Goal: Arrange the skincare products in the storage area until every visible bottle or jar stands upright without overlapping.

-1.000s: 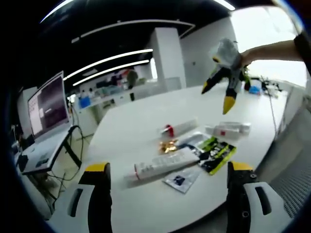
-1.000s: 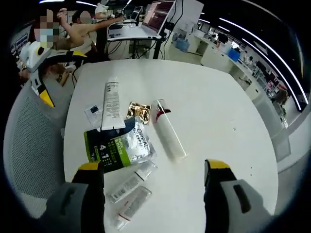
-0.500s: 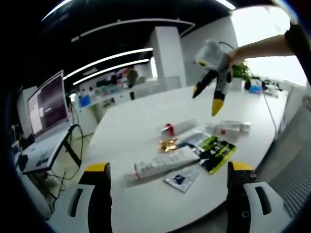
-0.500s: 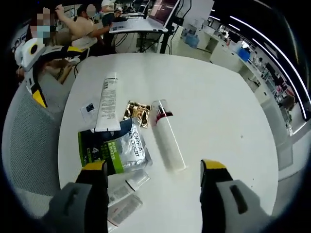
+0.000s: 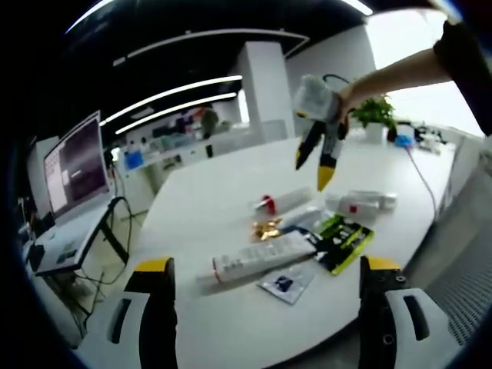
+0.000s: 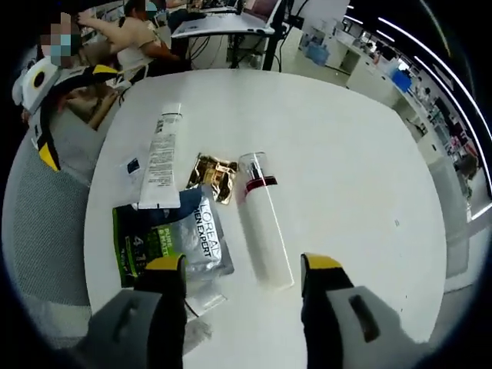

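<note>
Your right gripper [image 6: 242,265] hangs with jaws spread, empty, over the tall white pump bottle with a red collar [image 6: 260,223]. It lies flat just beside the gold foil sachet [image 6: 213,176]. Likely smooth, rigid, prone to roll: grip mid-body. Left gripper [image 5: 265,265] spread, empty.

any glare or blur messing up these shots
Left gripper view: the bright window is blown out behind the right hand-held gripper; the white table bends with fisheye. Right gripper view: even light, and the clear red-collared pump bottle is sharp.
</note>
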`<state>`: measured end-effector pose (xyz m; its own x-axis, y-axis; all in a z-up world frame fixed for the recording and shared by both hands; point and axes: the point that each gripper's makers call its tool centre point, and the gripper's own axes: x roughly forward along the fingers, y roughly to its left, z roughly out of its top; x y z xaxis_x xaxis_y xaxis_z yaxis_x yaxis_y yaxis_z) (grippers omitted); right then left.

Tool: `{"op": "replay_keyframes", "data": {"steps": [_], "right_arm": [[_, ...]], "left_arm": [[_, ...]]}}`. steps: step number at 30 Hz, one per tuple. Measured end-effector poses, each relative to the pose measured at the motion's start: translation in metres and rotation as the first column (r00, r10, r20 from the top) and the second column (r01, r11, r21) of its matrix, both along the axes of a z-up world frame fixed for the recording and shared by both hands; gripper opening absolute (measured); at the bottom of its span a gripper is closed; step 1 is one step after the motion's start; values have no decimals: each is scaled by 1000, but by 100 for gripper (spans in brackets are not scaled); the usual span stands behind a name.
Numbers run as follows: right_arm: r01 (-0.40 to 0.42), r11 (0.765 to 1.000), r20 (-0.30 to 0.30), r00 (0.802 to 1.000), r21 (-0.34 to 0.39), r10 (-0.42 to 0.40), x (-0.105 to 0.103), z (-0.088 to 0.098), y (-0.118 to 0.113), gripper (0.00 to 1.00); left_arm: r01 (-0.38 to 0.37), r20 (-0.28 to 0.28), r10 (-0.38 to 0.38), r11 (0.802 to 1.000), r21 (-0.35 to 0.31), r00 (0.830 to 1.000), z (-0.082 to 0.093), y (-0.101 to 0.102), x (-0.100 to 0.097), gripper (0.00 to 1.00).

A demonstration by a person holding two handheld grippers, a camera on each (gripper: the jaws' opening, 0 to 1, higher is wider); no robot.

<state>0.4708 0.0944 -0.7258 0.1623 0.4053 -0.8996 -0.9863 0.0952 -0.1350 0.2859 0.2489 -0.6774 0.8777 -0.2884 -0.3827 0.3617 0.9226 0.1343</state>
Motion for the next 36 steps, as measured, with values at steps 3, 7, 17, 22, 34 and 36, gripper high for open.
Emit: {"op": "replay_keyframes", "data": {"steps": [3, 7, 17, 22, 34, 36], "right_arm": [[-3, 1000, -6, 1000, -10, 3, 6, -6, 3, 59], [-13, 999, -5, 1000, -31, 13, 12, -12, 8, 58], [-75, 992, -20, 997, -102, 73, 28, -30, 19, 54], [-95, 985, -56, 995, -147, 88, 33, -43, 19, 50], [-164, 963, -87, 985, -215, 148, 35, -60, 24, 47], [-172, 957, -95, 984, -232, 153, 36, -62, 23, 46]], "left_arm": [[-1, 1, 1, 1000, -1, 1000, 0, 0, 0, 97], [-1, 2, 1, 1000, -3, 1000, 1, 0, 0, 97], [-1, 1, 1, 1000, -17, 1000, 2, -2, 0, 97], [0, 2, 0, 1000, -19, 1000, 3, -2, 0, 97], [-8, -4, 8, 1000, -13, 1000, 1, -1, 0, 97], [-10, -2, 10, 1000, -12, 1000, 1, 0, 1, 97]]}}
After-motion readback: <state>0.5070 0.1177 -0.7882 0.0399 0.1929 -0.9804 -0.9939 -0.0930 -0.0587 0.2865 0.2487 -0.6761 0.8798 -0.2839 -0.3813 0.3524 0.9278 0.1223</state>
